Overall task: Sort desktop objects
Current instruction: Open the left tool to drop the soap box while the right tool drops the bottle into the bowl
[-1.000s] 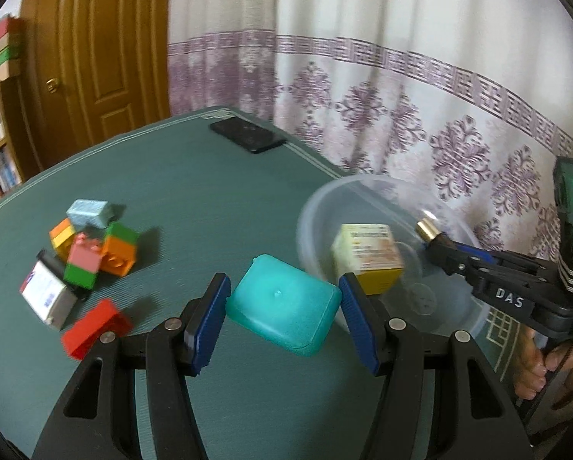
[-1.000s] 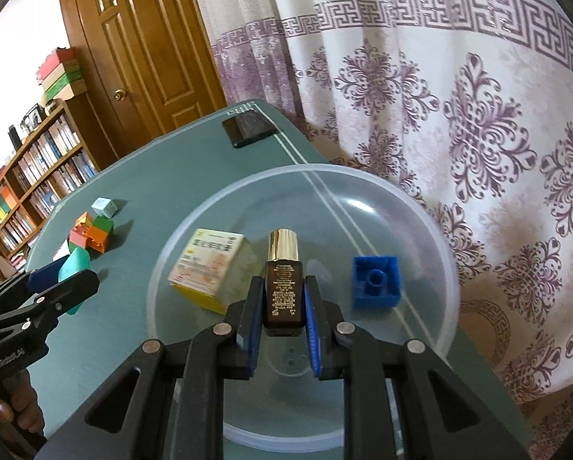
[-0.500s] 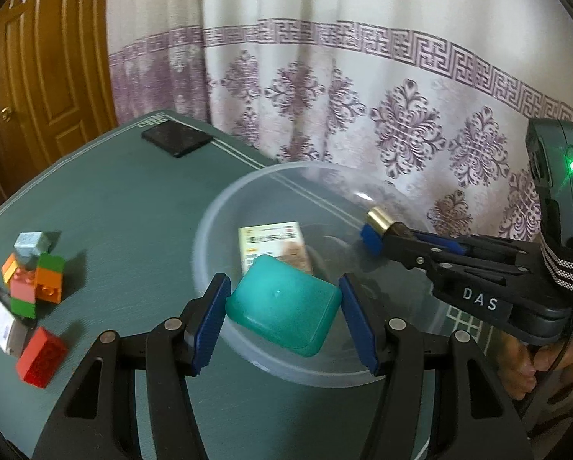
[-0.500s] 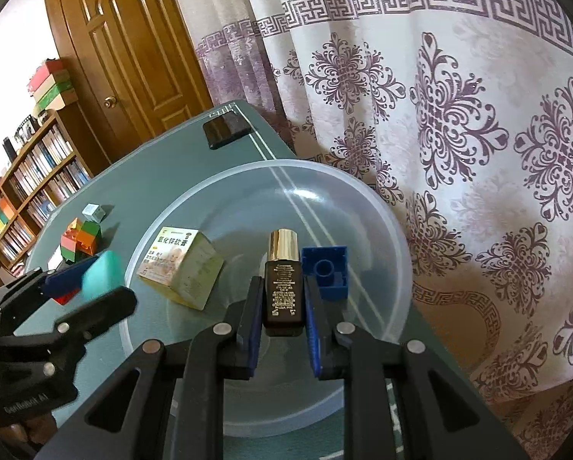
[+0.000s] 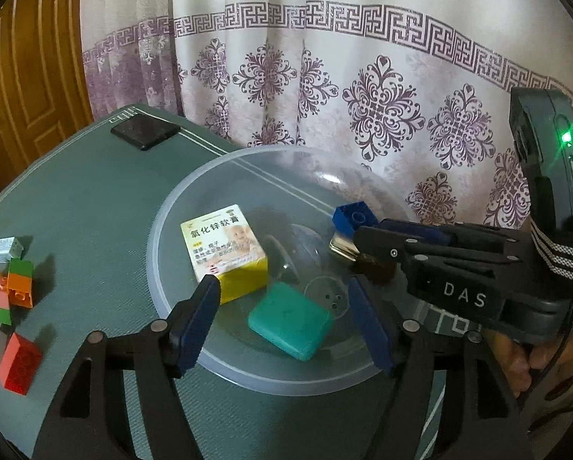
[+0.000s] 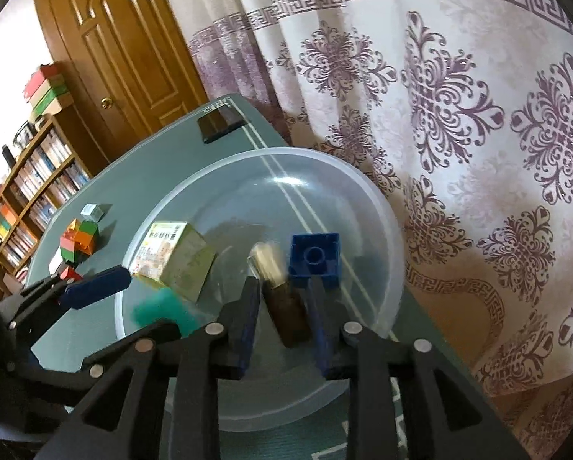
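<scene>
left gripper point(image 5: 286, 318): fingers spread wide, gripping nothing, over bowl rim
right gripper point(image 6: 282, 322): fingers parted, bottle loose between them
bottle point(image 6: 282, 299): blurred, long axis along fingers, gold cap pointing away toward bowl centre
green case point(image 5: 290, 320): inside bowl point(image 5: 164, 207), flat, near box point(image 5: 225, 249)
blue brick point(image 6: 316, 258): in bowl, stud up
bench point(image 5: 79, 199): bricks at left

We hold our left tongs point(image 5: 284, 322) spread wide and empty; our right tongs point(image 6: 282, 318) are parted too, gripping nothing.
</scene>
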Action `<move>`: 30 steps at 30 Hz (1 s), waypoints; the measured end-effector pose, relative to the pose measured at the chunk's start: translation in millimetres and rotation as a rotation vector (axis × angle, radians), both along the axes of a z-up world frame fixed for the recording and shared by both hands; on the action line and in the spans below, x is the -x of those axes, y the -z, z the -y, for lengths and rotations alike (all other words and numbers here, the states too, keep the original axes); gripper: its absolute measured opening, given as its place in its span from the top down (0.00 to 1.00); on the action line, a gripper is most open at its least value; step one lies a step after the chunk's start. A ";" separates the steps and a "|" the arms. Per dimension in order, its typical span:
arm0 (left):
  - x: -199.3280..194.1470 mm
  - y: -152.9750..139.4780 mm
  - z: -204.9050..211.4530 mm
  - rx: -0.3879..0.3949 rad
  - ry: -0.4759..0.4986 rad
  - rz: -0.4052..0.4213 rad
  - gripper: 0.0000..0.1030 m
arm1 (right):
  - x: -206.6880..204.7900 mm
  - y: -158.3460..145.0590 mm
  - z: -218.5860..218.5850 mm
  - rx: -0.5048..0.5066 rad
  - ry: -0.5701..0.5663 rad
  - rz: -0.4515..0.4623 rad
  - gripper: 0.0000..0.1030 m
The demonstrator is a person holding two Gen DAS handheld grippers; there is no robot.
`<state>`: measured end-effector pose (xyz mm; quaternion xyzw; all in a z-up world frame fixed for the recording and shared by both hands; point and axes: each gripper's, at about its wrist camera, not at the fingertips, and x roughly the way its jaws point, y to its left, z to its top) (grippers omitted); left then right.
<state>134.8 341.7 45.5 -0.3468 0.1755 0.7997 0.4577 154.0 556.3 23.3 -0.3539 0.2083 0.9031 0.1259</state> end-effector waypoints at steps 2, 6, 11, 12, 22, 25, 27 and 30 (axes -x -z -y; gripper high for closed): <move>0.4 -1.6 3.6 -0.012 -0.008 -0.002 0.29 | -0.3 -1.1 -0.3 -0.006 0.006 -0.003 0.70; 4.8 -4.4 11.3 -0.029 -0.034 0.002 0.29 | 0.1 -1.8 2.0 -0.010 0.001 -0.006 0.70; 7.6 -5.9 19.4 -0.035 -0.061 0.000 0.29 | 0.5 -2.1 2.9 -0.013 -0.001 -0.006 0.70; 7.9 -6.3 20.6 -0.037 -0.066 -0.001 0.29 | 0.5 -2.4 3.4 -0.015 -0.001 -0.008 0.70; 19.6 -5.4 42.7 -0.049 -0.130 0.006 0.29 | 1.8 -8.0 15.3 -0.064 -0.012 -0.026 0.55; 23.2 -5.4 50.0 -0.054 -0.150 0.007 0.29 | 2.4 -10.0 19.4 -0.073 -0.013 -0.034 0.48; 26.1 -5.7 56.1 -0.059 -0.165 0.007 0.29 | 2.7 -11.3 21.8 -0.073 -0.013 -0.041 0.40; 31.0 -6.1 65.3 -0.066 -0.193 0.005 0.29 | 3.6 -13.8 26.0 -0.079 -0.013 -0.055 0.34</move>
